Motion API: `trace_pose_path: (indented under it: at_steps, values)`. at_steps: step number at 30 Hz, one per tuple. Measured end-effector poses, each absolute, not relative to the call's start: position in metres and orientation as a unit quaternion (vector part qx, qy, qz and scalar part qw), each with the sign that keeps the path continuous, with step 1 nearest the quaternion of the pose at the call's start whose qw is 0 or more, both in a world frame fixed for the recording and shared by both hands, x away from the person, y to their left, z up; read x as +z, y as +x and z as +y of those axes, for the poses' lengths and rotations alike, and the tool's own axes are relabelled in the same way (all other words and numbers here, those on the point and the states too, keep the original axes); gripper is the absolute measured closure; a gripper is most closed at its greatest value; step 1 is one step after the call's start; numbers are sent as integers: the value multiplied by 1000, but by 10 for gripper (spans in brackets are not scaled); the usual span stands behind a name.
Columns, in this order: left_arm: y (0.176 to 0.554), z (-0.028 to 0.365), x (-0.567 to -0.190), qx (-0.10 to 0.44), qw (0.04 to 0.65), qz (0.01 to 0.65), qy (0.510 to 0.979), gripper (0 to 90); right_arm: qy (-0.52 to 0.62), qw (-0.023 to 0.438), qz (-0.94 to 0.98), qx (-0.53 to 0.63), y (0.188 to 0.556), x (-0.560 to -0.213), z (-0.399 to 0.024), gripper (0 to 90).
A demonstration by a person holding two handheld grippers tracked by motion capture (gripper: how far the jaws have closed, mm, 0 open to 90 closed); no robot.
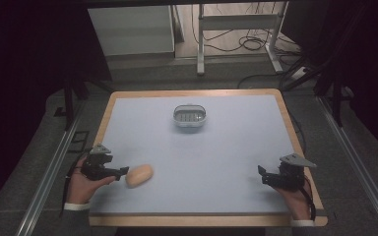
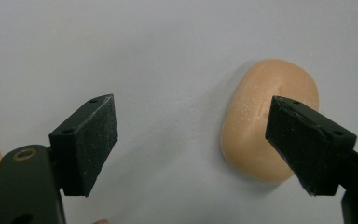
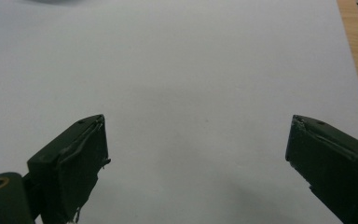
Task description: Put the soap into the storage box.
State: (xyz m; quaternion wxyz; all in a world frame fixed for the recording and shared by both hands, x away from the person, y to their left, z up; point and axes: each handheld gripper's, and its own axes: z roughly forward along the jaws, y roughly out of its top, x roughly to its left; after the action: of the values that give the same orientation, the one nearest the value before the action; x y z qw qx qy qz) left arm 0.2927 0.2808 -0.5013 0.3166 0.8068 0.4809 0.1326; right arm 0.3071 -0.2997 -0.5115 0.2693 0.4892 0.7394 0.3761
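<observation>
left gripper (image 1: 123, 171) nearing soap bar (image 1: 139, 176) at lower left of surface (image 1: 226, 147) — fingers (image 2: 86, 144) apart | soap looking firm, slick — gripping its long flanks | right gripper (image 1: 262, 172) idling, fingers spread

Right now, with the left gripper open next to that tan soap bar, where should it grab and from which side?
Grip the soap bar across its short width, at the middle of its long sides. It is a rounded oblong lying flat on the table, so the ends would likely slip. The left gripper is open with one jaw in front of the bar; shift toward it to straddle, coming from above.
</observation>
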Motion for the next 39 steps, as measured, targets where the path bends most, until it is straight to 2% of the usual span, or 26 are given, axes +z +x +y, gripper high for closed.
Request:
trace_pose_path:
  at_steps: [17,39]
  values:
    - [297,269,-476,113,307,445,834,193,496,284,736,363,298,-508,-302,57]
    - [300,251,-470,95,287,407,862,198,491,288,741,356,294,-509,-301,60]
